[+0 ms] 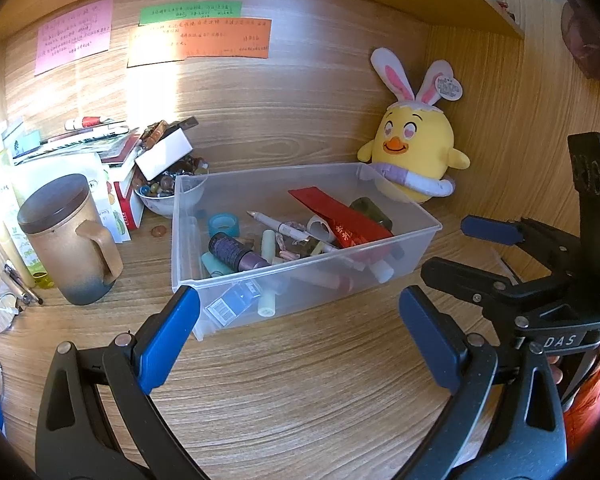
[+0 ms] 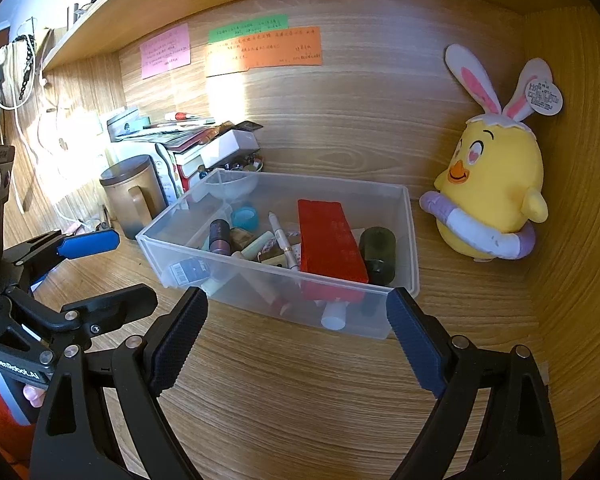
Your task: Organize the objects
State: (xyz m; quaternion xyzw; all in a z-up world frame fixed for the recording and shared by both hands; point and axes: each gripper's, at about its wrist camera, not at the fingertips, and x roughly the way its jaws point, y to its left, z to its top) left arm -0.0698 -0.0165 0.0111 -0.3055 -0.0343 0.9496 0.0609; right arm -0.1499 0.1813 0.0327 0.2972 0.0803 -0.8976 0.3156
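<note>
A clear plastic bin (image 1: 428,236) (image 2: 410,240) stands on the wooden desk. It holds a red packet (image 1: 340,216) (image 2: 328,236), a white pen (image 1: 284,228) (image 2: 280,240), a teal tape roll (image 1: 223,224), a purple bottle (image 1: 236,252), a dark green jar (image 2: 378,248) and several small tubes. My left gripper (image 1: 300,304) (image 2: 112,268) is open just short of the bin's near wall, with nothing between its blue pads. My right gripper (image 2: 298,298) (image 1: 456,248) is open too, in front of the bin's right end and touching nothing.
A yellow chick plush with rabbit ears (image 1: 414,148) (image 2: 496,196) leans in the back right corner. A lidded brown mug (image 1: 70,240) (image 2: 130,196), stacked books and boxes (image 1: 120,152) and a bowl of beads (image 1: 160,196) crowd the left. Coloured notes (image 1: 200,40) hang on the back wall.
</note>
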